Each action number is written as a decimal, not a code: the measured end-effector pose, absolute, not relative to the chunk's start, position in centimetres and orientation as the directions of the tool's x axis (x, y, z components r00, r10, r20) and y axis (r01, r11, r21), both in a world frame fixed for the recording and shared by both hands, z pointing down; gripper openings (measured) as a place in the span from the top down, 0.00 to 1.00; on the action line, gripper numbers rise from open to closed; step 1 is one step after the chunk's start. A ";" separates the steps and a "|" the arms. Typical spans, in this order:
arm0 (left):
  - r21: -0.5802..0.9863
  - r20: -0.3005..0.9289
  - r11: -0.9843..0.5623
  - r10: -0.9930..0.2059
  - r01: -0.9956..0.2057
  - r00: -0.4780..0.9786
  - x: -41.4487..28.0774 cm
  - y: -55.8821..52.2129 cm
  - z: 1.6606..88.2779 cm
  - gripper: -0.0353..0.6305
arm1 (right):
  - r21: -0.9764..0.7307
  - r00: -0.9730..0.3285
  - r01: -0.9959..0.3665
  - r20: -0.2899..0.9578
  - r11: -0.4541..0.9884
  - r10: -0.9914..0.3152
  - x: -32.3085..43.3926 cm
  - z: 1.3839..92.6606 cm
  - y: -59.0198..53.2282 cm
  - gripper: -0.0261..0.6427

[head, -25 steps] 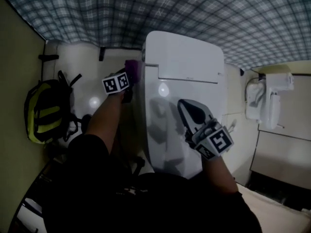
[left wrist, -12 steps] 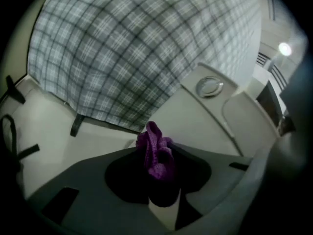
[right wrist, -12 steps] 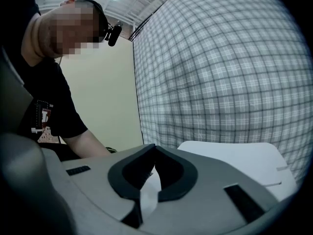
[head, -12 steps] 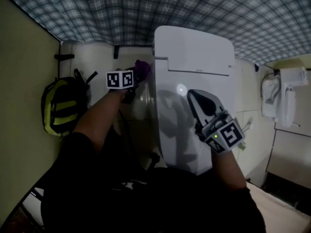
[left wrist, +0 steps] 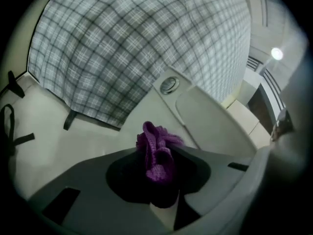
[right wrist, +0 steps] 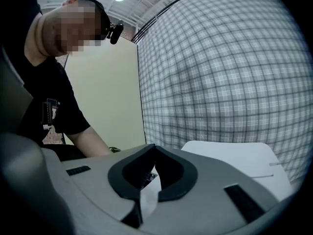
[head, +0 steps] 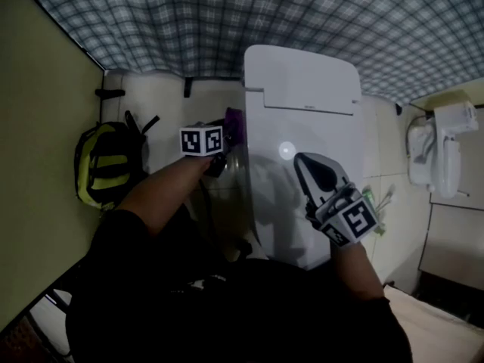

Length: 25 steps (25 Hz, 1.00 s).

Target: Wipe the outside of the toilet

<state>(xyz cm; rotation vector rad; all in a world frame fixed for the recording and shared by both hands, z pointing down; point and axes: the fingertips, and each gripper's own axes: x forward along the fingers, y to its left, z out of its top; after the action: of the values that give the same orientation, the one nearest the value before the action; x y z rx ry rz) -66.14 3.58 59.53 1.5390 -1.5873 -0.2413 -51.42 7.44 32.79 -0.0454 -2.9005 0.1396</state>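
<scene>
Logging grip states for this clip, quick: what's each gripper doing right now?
Left gripper: shut on a purple knitted cloth.
Right gripper: shut, jaws together, nothing between them.

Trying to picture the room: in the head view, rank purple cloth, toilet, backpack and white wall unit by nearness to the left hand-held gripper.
1. Purple cloth, held by the left hand-held gripper.
2. Toilet, right beside it.
3. Backpack, to the left.
4. White wall unit, far right.
</scene>
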 end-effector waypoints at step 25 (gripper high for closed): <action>0.586 0.573 0.184 -0.782 -0.789 0.243 -55.9 11.9 57.9 0.82 | -0.064 -0.988 0.035 0.145 0.997 0.044 -46.9 29.0 11.5 0.98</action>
<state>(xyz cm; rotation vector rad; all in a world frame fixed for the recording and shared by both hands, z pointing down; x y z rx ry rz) -55.93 11.87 57.91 1.5702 -1.5122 0.0087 -46.89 11.51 28.95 -0.0595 -2.9926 0.0927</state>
